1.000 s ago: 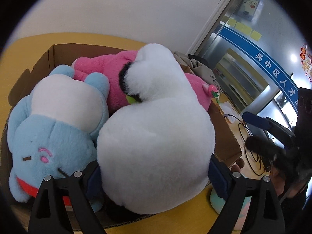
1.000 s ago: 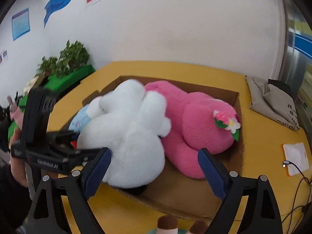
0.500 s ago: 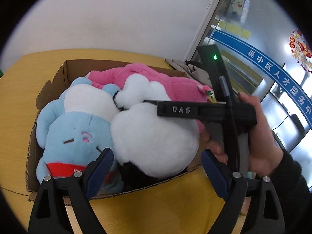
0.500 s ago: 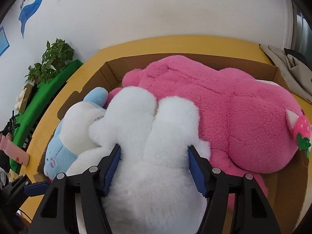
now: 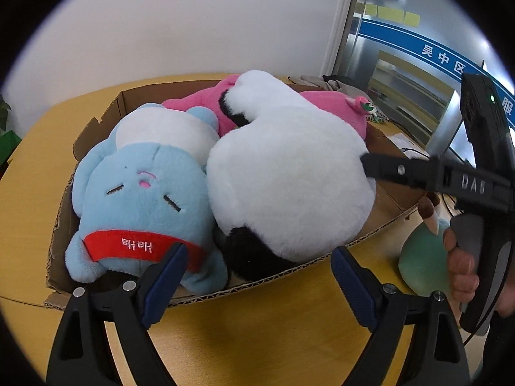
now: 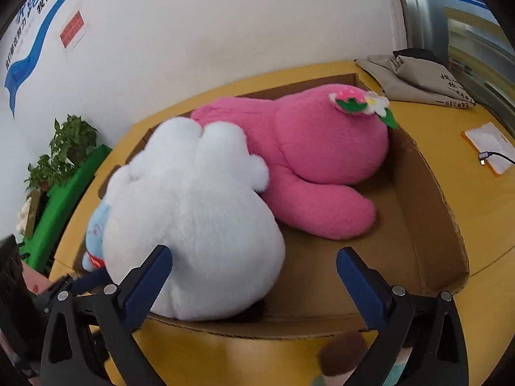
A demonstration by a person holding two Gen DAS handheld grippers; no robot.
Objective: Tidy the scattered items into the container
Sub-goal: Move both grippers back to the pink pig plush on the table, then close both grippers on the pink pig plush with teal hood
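A cardboard box (image 5: pixel 379 231) (image 6: pixel 428 193) on the yellow table holds three plush toys: a blue one (image 5: pixel 138 199) (image 6: pixel 95 228) with a red band, a big white one (image 5: pixel 289 173) (image 6: pixel 193 238) and a pink one (image 5: pixel 325 103) (image 6: pixel 309 160) with a flower. My left gripper (image 5: pixel 256 276) is open and empty at the box's near wall. My right gripper (image 6: pixel 254 280) is open and empty over the box's near edge, its left finger against the white plush; it also shows at the right of the left wrist view (image 5: pixel 450 180). A green plush (image 5: pixel 421 257) (image 6: pixel 347 357) with a brown horn lies on the table outside the box.
A beige cloth bag (image 6: pixel 418 80) and a white card with a cable (image 6: pixel 489 148) lie on the table at the far right. Potted plants (image 6: pixel 61 154) on a green stand are at the left. A white wall stands behind the table.
My right gripper has pulled back from around the white plush and opened wider, leaving the plush in the box. My left gripper stayed open and moved slightly closer to the box.
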